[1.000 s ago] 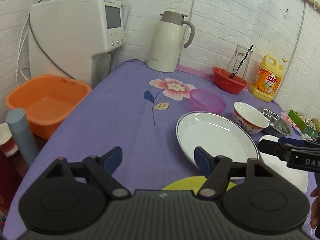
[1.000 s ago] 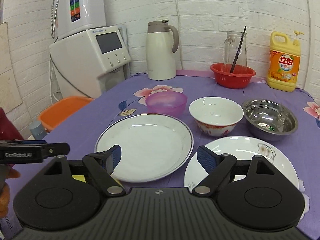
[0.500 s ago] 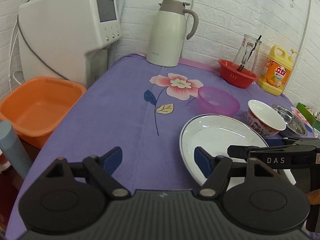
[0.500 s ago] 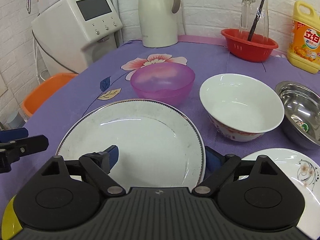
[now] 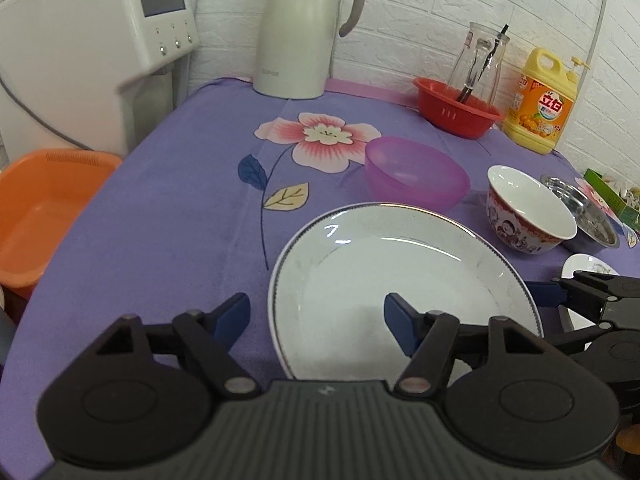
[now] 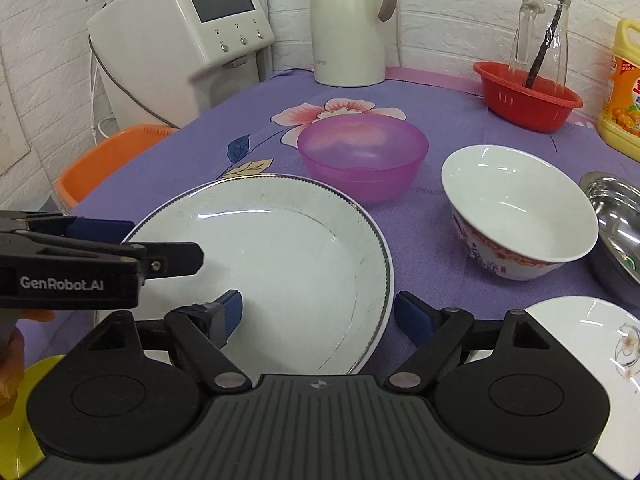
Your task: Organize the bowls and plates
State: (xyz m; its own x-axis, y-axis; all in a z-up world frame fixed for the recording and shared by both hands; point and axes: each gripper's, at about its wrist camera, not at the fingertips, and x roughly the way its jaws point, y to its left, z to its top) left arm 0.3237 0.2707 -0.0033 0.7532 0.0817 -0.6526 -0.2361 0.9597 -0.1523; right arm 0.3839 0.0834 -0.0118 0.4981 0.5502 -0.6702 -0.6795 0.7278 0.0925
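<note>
Now, plate [image 5: 400,272] rim between left gripper [image 5: 316,318] fingers

My left gripper [image 5: 316,316] points down at a slant, and its jaws have just been closing a little; they stand apart and the pads press on nothing. My right gripper [image 6: 318,312] also tilts downward, jaws apart, beside the left one. I see part of a hand [image 6: 12,354] behind the left gripper.

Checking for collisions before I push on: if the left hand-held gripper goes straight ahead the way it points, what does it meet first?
Most likely the large white plate: the left hand-held gripper straddles its near-left rim, jaws open. Depth is uncertain.
</note>
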